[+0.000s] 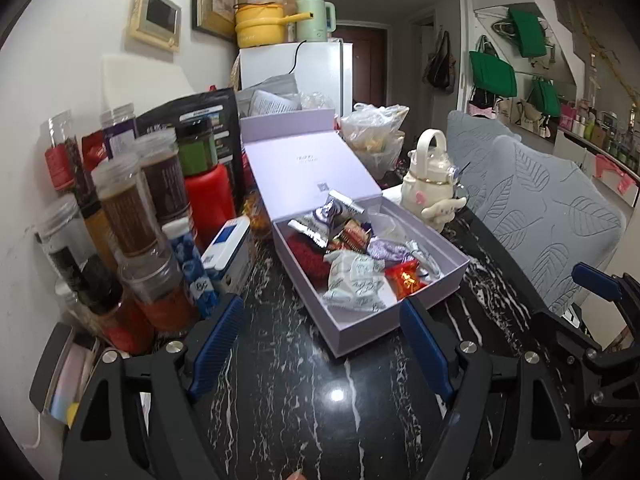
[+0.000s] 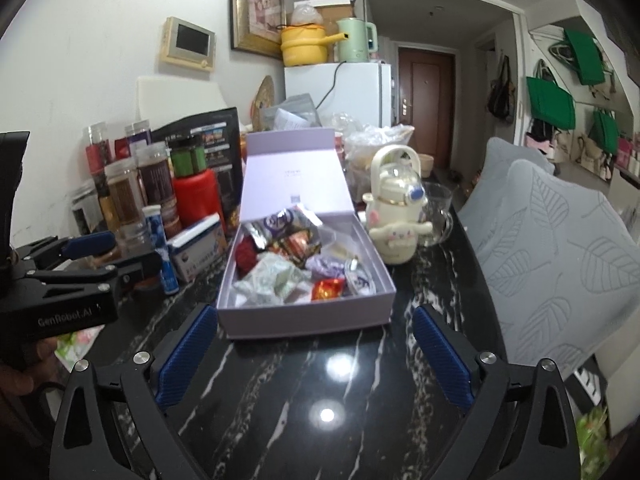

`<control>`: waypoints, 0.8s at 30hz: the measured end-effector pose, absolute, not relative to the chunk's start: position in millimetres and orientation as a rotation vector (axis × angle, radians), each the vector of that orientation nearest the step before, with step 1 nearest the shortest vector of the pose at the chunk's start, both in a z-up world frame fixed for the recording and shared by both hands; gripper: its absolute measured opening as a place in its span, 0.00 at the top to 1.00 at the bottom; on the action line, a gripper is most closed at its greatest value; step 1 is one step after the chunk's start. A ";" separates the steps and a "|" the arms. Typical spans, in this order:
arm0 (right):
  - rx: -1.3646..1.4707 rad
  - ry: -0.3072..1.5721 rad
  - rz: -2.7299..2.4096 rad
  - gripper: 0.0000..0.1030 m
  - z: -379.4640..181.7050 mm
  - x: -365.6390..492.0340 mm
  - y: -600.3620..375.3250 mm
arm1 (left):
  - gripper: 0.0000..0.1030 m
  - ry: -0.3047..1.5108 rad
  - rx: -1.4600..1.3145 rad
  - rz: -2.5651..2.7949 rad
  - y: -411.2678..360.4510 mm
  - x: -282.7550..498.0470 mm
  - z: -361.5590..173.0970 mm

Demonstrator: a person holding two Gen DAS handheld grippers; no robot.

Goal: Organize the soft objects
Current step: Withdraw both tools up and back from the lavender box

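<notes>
Nearest, in the left wrist view, the left claw (image 1: 320, 344) hovers over the black marble-patterned desk (image 1: 288, 400) with its blue-padded fingers spread and nothing between them. Likewise the right claw (image 2: 316, 356) in the right wrist view stands spread wide and empty over the same glossy surface; no earlier picture shows how it got there. Each claw also appears in the other's view: the right one at the far right edge of the left view, the left one at the left edge of the right view, held by a hand (image 2: 20, 372).

Just beyond the fingertips lies the open lilac box (image 2: 304, 320), its lid (image 2: 288, 176) tipped back upright behind it. Inside sit the soft objects: a pale green-printed pouch (image 2: 272, 284), a small red packet (image 2: 328, 290), a dark red knitted piece (image 2: 246, 254), a lilac fabric bundle (image 2: 326, 268), and shiny foil wrappers (image 2: 280, 224) heaped toward the lid end.

Left of the box crowd jars and bottles (image 1: 132, 208), a blue tube (image 1: 192, 264) and a white-and-blue carton (image 1: 228, 248). To the right of the box stands a cream cartoon-dog kettle (image 2: 396, 216) with a glass cup (image 2: 438, 208) beside it, and grey leaf-patterned chair covers (image 2: 560, 256) further right. Farther back is a white fridge (image 2: 340, 88) carrying a yellow pot (image 2: 304, 46) and a green kettle (image 2: 354, 40).
</notes>
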State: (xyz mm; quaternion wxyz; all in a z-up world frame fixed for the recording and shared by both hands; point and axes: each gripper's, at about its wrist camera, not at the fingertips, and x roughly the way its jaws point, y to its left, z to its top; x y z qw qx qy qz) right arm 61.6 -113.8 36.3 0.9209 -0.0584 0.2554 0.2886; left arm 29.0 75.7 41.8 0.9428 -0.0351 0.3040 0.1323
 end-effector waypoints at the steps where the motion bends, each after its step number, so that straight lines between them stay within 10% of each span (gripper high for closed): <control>1: -0.114 0.532 0.588 0.03 33.3 60.9 -115.1 | 0.22 0.622 -0.073 0.272 75.8 28.3 40.0; 24: -0.100 0.596 0.532 0.03 19.7 64.5 -115.9 | 0.22 0.678 -0.101 0.256 72.8 24.4 16.6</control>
